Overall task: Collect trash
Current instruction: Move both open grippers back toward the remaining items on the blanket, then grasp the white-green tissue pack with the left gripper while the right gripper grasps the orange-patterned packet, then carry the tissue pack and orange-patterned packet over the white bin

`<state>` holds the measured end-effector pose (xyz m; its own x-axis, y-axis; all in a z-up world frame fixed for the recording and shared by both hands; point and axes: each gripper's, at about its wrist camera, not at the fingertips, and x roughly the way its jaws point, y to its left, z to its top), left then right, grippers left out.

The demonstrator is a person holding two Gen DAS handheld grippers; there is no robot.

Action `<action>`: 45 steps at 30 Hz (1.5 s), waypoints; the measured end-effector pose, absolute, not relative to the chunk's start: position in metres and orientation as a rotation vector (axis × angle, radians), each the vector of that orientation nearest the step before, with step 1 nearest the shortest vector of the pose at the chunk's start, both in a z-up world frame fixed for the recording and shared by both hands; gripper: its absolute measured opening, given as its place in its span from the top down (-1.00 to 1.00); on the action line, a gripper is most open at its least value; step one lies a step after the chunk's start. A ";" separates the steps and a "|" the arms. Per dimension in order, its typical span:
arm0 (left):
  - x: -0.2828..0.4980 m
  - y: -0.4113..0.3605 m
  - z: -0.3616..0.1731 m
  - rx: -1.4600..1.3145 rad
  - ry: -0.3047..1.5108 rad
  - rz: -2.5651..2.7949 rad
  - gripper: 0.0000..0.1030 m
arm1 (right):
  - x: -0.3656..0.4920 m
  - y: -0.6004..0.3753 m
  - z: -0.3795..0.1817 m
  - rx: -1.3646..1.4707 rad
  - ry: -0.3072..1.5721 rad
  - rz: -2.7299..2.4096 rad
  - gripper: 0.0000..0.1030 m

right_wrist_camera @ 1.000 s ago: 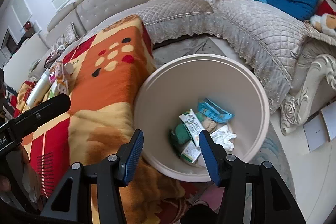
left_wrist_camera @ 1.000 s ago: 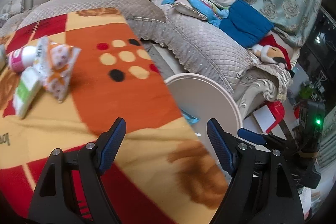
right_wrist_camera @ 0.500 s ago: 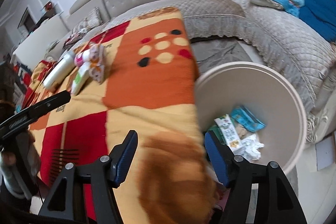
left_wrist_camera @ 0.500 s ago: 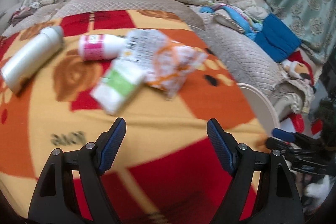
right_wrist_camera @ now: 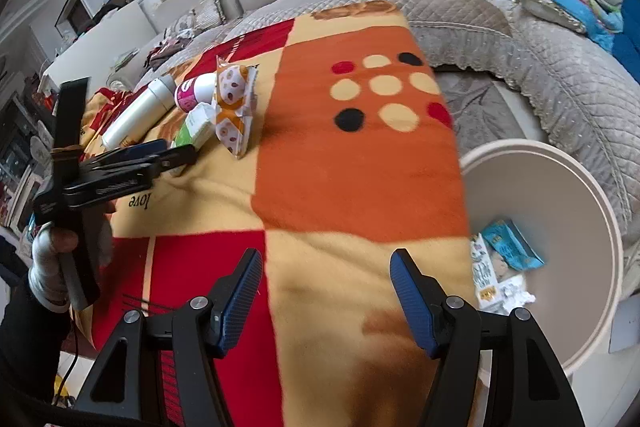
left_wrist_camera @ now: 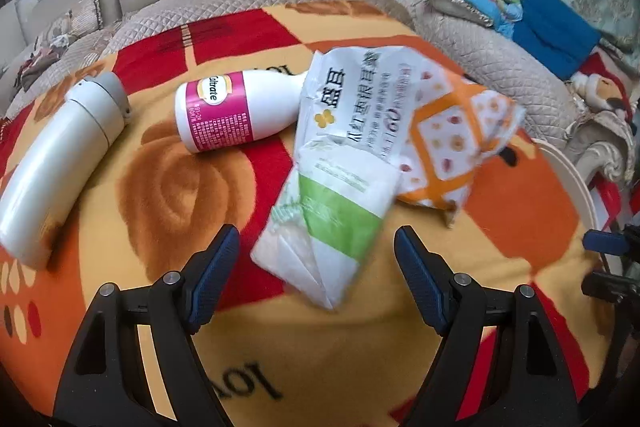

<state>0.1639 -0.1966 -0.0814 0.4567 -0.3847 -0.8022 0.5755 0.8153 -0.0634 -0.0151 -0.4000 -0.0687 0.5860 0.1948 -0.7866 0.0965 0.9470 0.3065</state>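
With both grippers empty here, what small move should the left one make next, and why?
Probably ease the open left gripper down over the green-and-white packet: it lies nearest, already between the fingers, untouched on the blanket, while the bin holds other wrappers.

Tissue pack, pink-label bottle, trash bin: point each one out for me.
Tissue pack (left_wrist_camera: 332,223): left wrist view, on its green band.
Pink-label bottle (left_wrist_camera: 224,113): left wrist view, on the pink label.
Trash bin (right_wrist_camera: 560,195): right wrist view, on its bare inner wall.
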 end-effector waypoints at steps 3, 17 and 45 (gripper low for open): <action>0.173 -0.195 -0.087 0.174 0.957 -0.590 -0.52 | -0.002 -0.396 -0.067 0.344 0.949 0.089 -0.26; 0.140 -0.151 -0.056 0.153 0.959 -0.541 0.15 | 0.088 -0.360 -0.051 0.356 0.892 0.218 -0.45; 0.070 -0.207 -0.045 0.118 0.935 -0.642 0.14 | -0.013 -0.420 -0.040 0.408 0.799 0.087 0.36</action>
<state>0.0695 -0.2072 -0.0449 0.4231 -0.4621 -0.7794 0.5613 0.8089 -0.1749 -0.0132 -0.4196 -0.0404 0.6981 0.2283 -0.6786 0.0761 0.9187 0.3875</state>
